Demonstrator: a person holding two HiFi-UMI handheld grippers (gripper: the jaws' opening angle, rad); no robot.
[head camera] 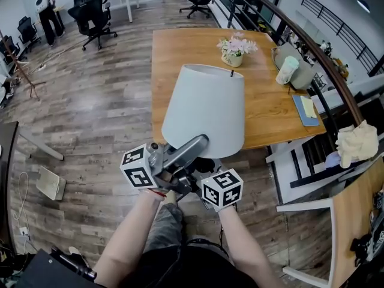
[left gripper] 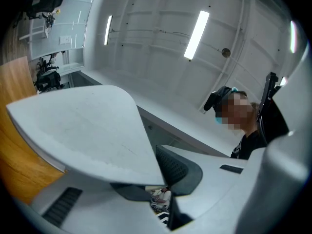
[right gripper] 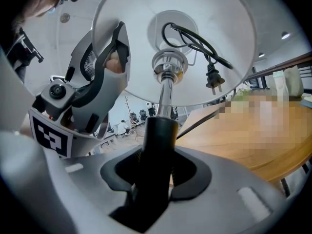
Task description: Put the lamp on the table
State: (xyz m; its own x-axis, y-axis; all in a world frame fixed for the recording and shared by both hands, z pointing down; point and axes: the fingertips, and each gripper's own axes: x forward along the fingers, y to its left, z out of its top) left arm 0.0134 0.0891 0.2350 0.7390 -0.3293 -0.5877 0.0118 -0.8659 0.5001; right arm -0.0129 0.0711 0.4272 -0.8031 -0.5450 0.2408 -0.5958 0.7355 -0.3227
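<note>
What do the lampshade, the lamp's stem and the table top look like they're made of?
The lampshade: likely fabric or paper, matte pale grey, no glare. The stem: polished metal with mirror-like reflections above, matte black below, perhaps plastic. The table top: wood or veneer, warm brown with faint grain.

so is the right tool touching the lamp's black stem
Touching. The right gripper view shows the right tool clamped on the black cylindrical lamp stem, pads against both sides.

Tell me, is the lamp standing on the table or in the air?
In the air: right gripper clamps the lamp by its stem, left gripper pinches the shade.
</note>
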